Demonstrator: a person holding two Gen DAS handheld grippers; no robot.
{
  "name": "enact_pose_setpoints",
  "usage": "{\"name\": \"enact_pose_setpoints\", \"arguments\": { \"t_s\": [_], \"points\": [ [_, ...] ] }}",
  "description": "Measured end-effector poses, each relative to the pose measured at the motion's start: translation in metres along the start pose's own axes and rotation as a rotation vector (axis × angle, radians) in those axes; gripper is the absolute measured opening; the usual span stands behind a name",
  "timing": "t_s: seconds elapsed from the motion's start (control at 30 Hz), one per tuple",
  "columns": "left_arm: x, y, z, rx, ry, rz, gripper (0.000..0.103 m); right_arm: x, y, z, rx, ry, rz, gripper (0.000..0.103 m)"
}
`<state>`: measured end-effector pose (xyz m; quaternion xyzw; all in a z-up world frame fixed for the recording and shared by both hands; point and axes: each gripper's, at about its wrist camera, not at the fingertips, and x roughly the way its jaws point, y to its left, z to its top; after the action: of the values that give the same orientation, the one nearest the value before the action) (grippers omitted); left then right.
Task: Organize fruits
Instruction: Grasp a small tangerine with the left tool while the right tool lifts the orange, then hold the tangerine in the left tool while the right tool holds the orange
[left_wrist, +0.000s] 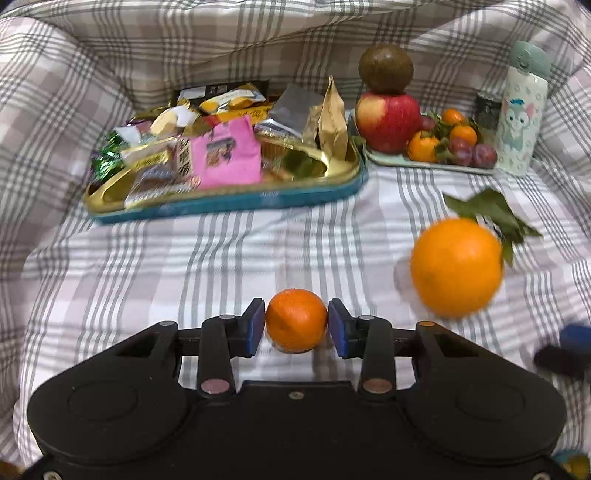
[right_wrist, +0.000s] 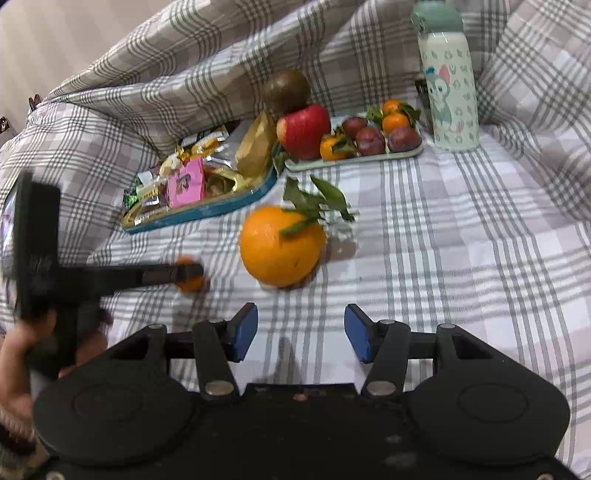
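Observation:
A small mandarin (left_wrist: 295, 319) sits between the blue pads of my left gripper (left_wrist: 296, 325), which is shut on it just above the plaid cloth. In the right wrist view the same gripper (right_wrist: 184, 275) shows blurred at the left, held by a hand. A large orange (left_wrist: 456, 267) with leaves lies on the cloth to its right. My right gripper (right_wrist: 301, 328) stands open with nothing between its fingers, the large orange (right_wrist: 282, 247) a short way ahead of it. At the back, a pale green fruit tray (left_wrist: 424, 164) holds an apple (left_wrist: 388, 122), mandarins and plums.
A gold and blue tin (left_wrist: 229, 203) full of snack packets sits at the back left. A brown round fruit (left_wrist: 386, 68) rests on the apple. A pale green bottle (left_wrist: 521, 110) and a dark can stand right of the fruit tray. Raised folds of plaid cloth surround the area.

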<state>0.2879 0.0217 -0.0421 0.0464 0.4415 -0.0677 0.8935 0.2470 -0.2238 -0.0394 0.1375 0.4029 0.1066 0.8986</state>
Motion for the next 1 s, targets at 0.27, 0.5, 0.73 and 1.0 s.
{"name": "enact_pose_setpoints", "arguments": {
  "t_s": [0.27,0.5,0.73,1.0],
  "points": [
    [0.006,-0.007,-0.014,0.016,0.051,0.038,0.045,0.006,0.028,0.029,-0.088,-0.123,0.001,0.056],
    [0.011,0.0,-0.014,-0.047,0.055,0.012,0.045,0.029,0.037,0.053,-0.146,-0.134,-0.019,0.056],
    [0.009,-0.002,-0.019,-0.029,0.014,0.03,0.047,0.058,0.047,0.066,-0.22,-0.121,-0.044,0.056],
    [0.009,-0.002,-0.02,-0.029,-0.001,0.028,0.047,0.069,0.045,0.053,-0.326,-0.094,-0.073,0.054]
  ]
}}
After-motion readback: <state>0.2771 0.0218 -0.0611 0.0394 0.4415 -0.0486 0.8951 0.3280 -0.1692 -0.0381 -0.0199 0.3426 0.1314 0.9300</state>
